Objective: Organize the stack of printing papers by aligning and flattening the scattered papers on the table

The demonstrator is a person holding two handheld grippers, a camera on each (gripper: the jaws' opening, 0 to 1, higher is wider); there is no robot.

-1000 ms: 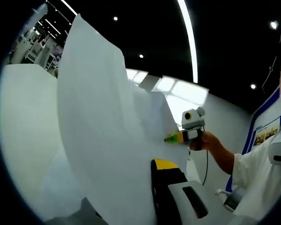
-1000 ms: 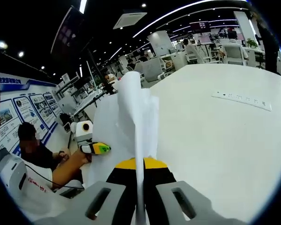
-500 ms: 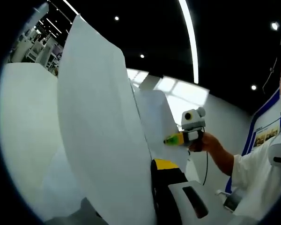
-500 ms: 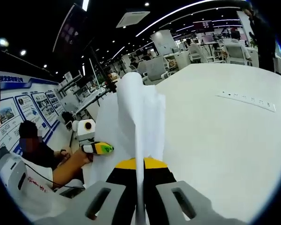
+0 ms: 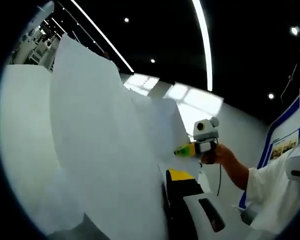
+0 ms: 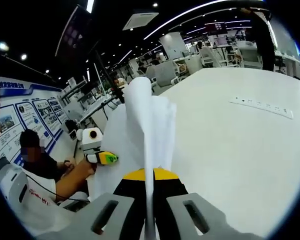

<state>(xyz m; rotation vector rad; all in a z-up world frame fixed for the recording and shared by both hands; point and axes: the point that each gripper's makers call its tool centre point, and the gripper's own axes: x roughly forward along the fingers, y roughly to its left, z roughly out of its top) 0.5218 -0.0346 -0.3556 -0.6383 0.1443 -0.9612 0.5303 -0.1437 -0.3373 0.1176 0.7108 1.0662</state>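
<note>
While my left gripper [image 6: 101, 158] stays clamped on the papers [image 5: 105, 150], the sheets have fanned wider, so their edges remain misaligned. My right gripper [image 6: 149, 200] pinches the same upright stack. Beyond it, the white table [image 6: 230, 150] offers bare room for tapping down.

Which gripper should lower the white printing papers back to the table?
Probably right: the right gripper is clamped on the white printing papers with the white table in front. The left gripper pinches their far edge.
</note>
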